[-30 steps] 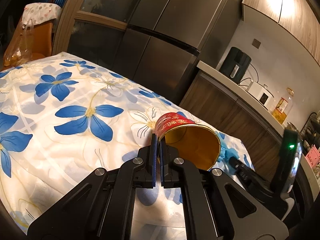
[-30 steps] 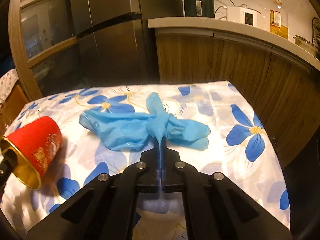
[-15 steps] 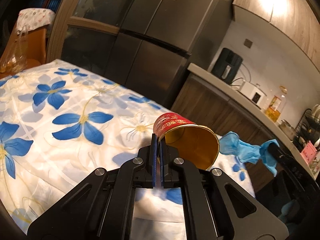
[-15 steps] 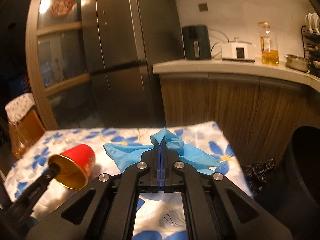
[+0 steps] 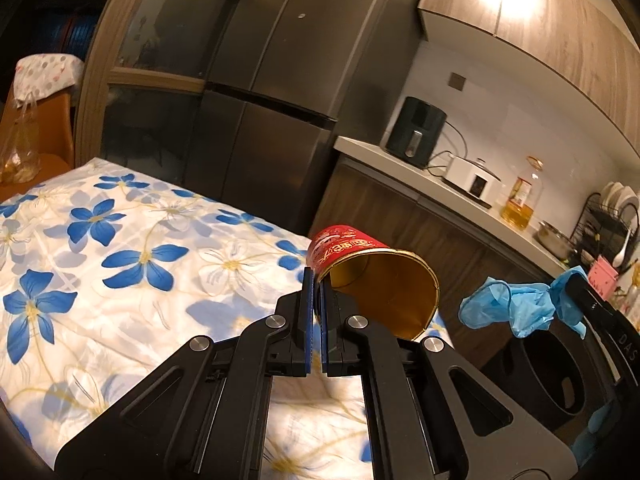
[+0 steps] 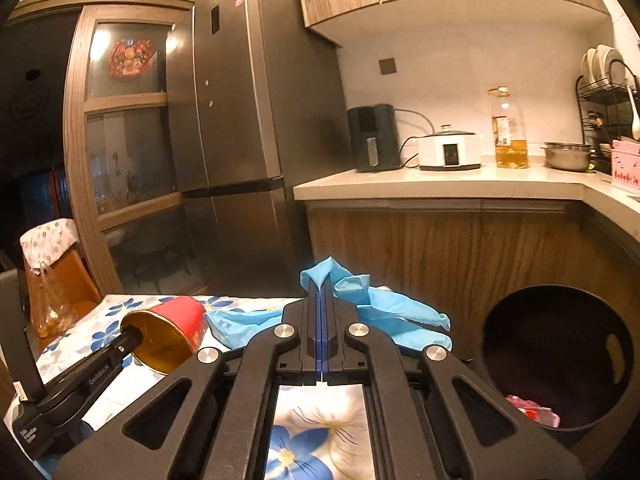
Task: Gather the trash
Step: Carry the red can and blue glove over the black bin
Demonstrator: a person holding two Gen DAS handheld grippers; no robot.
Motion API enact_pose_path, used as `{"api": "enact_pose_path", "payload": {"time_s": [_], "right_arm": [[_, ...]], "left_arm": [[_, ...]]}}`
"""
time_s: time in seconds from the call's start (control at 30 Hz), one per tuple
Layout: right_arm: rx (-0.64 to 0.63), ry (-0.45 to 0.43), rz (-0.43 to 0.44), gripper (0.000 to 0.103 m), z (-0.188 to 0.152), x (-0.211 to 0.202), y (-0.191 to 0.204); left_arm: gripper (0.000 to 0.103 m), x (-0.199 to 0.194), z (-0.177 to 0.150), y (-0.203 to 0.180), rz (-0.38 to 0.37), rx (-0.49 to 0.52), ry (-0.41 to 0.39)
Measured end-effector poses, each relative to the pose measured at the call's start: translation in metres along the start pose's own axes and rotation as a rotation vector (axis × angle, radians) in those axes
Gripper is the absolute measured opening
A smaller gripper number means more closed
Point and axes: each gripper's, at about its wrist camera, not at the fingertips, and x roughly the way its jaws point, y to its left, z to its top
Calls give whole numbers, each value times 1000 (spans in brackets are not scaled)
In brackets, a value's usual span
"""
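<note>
My left gripper [image 5: 315,280] is shut on the rim of a red paper cup [image 5: 372,280] with a gold inside, held in the air above the flowered tablecloth [image 5: 120,264]. The cup also shows in the right wrist view [image 6: 168,332]. My right gripper [image 6: 321,292] is shut on blue disposable gloves [image 6: 384,312], lifted above the table's right end; the gloves hang at the right of the left wrist view [image 5: 516,304]. A black trash bin [image 6: 556,356] stands on the floor to the right, with some pink trash inside.
A dark fridge [image 6: 240,120] and wood cabinets stand behind the table. The counter [image 6: 440,184] carries an air fryer, a cooker, an oil bottle and a pot. A chair with a plastic bag [image 6: 52,292] stands at the table's far left.
Both grippers have risen from the table with the cup and the gloves. The right gripper has swung right, bringing the black bin into view.
</note>
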Motion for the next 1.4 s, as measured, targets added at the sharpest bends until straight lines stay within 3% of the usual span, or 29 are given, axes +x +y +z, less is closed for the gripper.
{"api": "enact_pose_path", "payload": {"time_s": [0.37, 0.77, 1.23, 1.4], "right_arm": [[33, -54, -67, 1, 8, -48, -39], [72, -97, -208, 1, 13, -83, -111], [113, -104, -352, 1, 10, -92, -177], [120, -97, -371, 1, 8, -89, -188]], "left_arm": [[2, -27, -9, -68, -80, 90, -8], [2, -21, -30, -154, -200, 177, 20], [2, 1, -60, -257, -339, 276, 60], [2, 12, -68, -273, -364, 300, 75]]}}
